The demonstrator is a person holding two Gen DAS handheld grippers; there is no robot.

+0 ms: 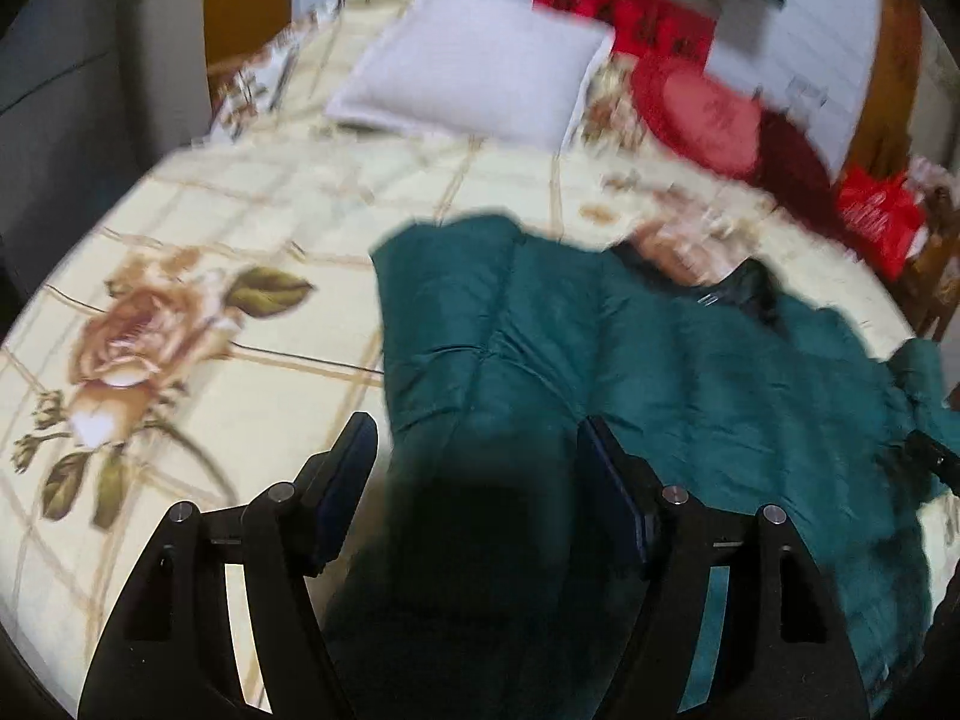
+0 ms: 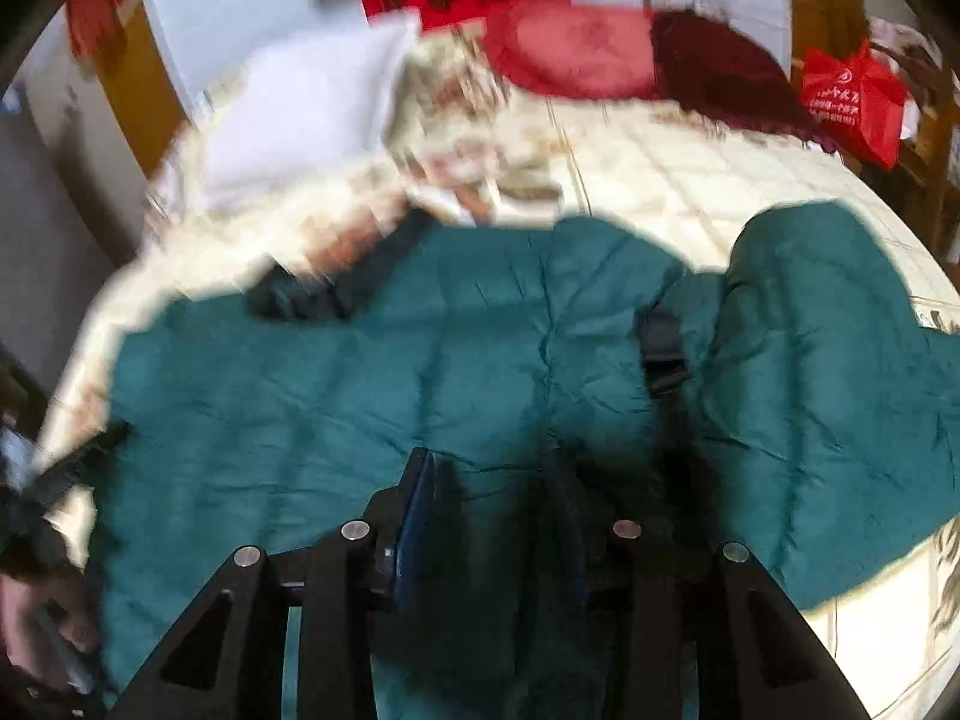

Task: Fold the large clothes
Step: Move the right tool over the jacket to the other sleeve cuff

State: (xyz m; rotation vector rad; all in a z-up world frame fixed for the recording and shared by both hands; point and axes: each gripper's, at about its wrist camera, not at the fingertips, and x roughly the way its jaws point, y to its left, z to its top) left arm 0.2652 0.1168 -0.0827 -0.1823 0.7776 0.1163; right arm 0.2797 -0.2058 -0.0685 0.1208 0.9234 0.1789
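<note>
A dark teal padded jacket (image 1: 690, 360) lies spread on the bed, its black collar (image 1: 738, 288) toward the pillows. In the left wrist view my left gripper (image 1: 477, 438) stands wide, shut on a thick fold of the jacket's edge that fills the gap between its fingers and rises toward the camera. In the right wrist view the jacket (image 2: 300, 372) spreads across the middle, one sleeve (image 2: 828, 330) bunched at the right. My right gripper (image 2: 492, 462) is narrow, shut on a dark fold of the near edge. Both views are blurred.
The bed has a cream floral sheet (image 1: 240, 210). A white pillow (image 1: 480, 60), a red round cushion (image 1: 702, 114) and a dark red blanket (image 2: 720, 72) lie at its head. A red bag (image 2: 852, 102) sits at the far right. A hand (image 2: 36, 618) shows at the lower left.
</note>
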